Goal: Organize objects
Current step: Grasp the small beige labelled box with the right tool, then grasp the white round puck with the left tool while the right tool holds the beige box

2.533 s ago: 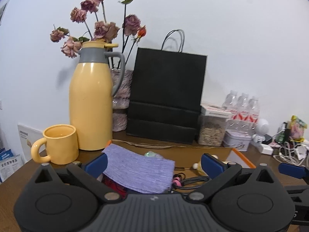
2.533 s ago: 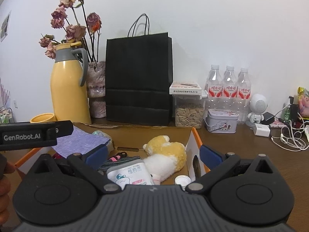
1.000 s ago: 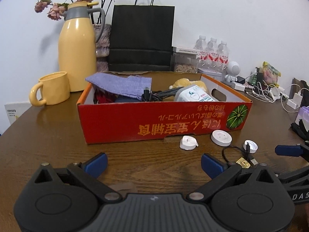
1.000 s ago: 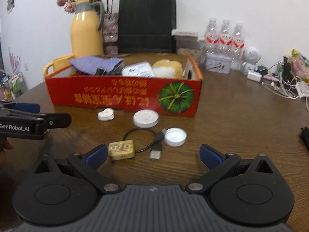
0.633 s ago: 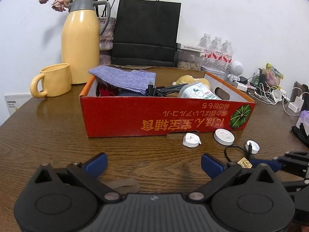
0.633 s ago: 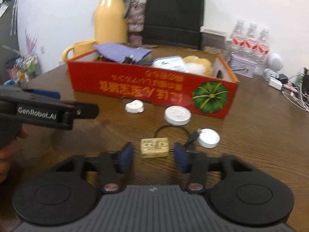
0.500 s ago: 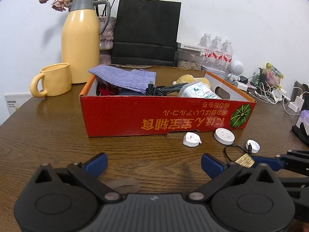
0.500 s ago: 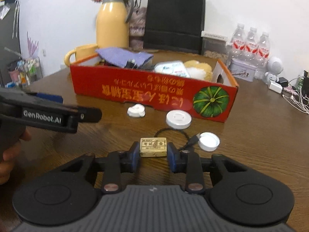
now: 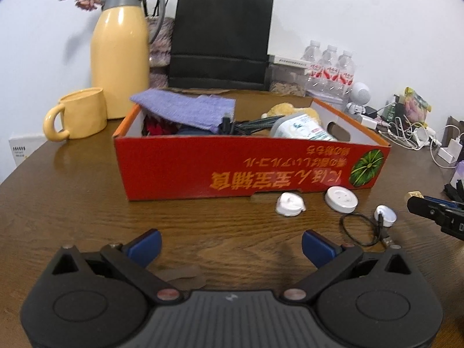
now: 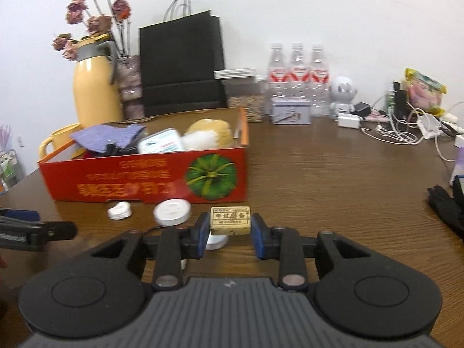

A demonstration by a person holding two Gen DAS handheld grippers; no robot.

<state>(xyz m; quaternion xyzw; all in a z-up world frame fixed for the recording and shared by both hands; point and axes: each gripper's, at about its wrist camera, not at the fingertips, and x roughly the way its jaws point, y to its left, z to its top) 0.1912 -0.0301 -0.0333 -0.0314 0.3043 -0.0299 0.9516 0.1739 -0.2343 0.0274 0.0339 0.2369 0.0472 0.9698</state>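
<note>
Right tool (image 10: 230, 227) pinched the eraser (image 10: 230, 220) by its short ends, lifted off the counter (image 10: 333, 174) near the red box (image 10: 145, 179). Looked light, rubbery, grippy. Left tool (image 9: 230, 246) spread, empty.

The dark wood counter (image 9: 87, 203) carried a red box (image 9: 249, 171) ahead of the left jaws, three white caps (image 9: 290, 204) and a black cable loop (image 9: 359, 229) right of them, a yellow mug (image 9: 76, 113) far left

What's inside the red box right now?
In the red box: a purple cloth, black cables, a white packet and a yellow plush. Something red shows under the cloth; the rest is covered.
</note>
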